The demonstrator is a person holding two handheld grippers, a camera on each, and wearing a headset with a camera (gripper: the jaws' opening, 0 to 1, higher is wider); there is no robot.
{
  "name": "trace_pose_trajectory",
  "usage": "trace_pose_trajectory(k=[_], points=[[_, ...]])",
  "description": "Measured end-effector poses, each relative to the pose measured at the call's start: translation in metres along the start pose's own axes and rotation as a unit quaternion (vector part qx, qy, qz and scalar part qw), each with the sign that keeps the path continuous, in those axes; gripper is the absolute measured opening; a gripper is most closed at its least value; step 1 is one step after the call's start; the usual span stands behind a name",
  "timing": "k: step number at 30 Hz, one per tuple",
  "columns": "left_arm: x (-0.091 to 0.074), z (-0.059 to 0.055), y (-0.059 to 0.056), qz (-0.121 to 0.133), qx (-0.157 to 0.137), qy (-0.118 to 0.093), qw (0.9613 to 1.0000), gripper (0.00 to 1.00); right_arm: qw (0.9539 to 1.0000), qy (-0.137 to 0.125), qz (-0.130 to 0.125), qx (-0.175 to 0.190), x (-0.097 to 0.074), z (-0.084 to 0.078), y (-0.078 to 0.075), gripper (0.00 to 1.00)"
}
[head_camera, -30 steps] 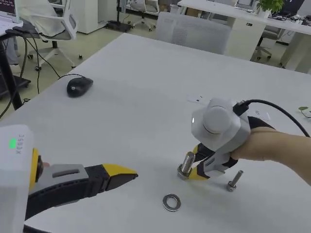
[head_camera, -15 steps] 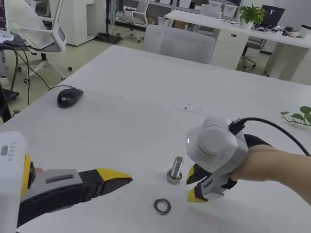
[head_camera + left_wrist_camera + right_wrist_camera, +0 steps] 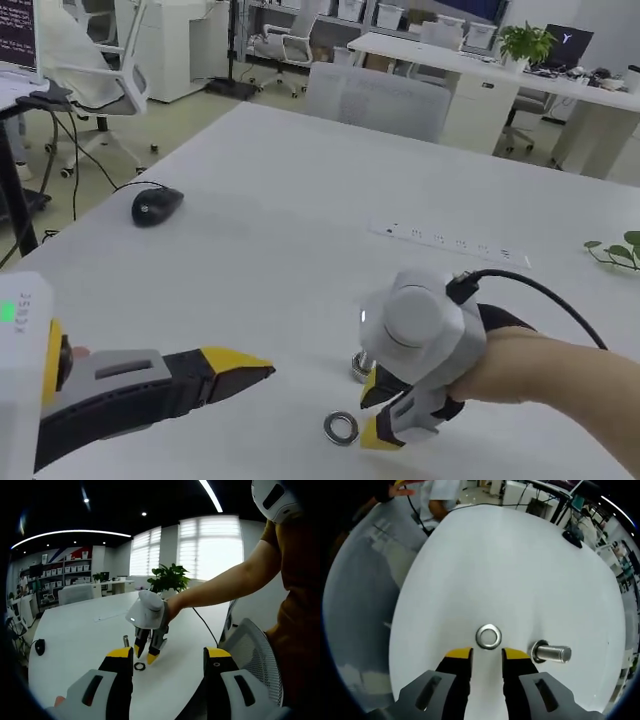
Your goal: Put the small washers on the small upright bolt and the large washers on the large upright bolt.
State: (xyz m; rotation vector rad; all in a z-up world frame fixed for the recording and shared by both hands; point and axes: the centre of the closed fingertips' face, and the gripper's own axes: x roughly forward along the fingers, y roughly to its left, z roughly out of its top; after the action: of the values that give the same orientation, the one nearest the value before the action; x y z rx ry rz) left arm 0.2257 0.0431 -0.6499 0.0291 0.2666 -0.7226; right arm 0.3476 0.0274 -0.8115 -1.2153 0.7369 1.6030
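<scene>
Bolt (image 3: 357,367) mostly hidden behind R tool (image 3: 369,409)

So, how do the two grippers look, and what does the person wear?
Both the left gripper and right gripper have black jaws with yellow tips and pale grey housings. The left one carries a green light; a black cable leaves the right one. The person wears an orange-brown shirt.

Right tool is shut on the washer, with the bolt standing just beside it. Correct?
Not quite. The right tool is open, not shut on anything. Its jaws are apart and the washer lies flat on the table just ahead of the tips, ungripped. The right gripper view shows this. The bolt does stand just beside the washer.
</scene>
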Motion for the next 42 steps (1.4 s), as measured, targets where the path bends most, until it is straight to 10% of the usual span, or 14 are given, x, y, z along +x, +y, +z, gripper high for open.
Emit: trace_pose_trajectory(k=[18, 42], points=[[-0.004, 0.0, 0.005, 0.009, -0.006, -0.002, 0.9999, 0.56, 0.9996, 0.006, 0.026, 0.005, 0.017, 0.008, -0.002, 0.35], [-0.001, -0.004, 0.005, 0.005, -0.007, 0.005, 1.0, 0.56, 0.9997, 0.007, 0.021, 0.005, 0.012, 0.004, -0.003, 0.22]])
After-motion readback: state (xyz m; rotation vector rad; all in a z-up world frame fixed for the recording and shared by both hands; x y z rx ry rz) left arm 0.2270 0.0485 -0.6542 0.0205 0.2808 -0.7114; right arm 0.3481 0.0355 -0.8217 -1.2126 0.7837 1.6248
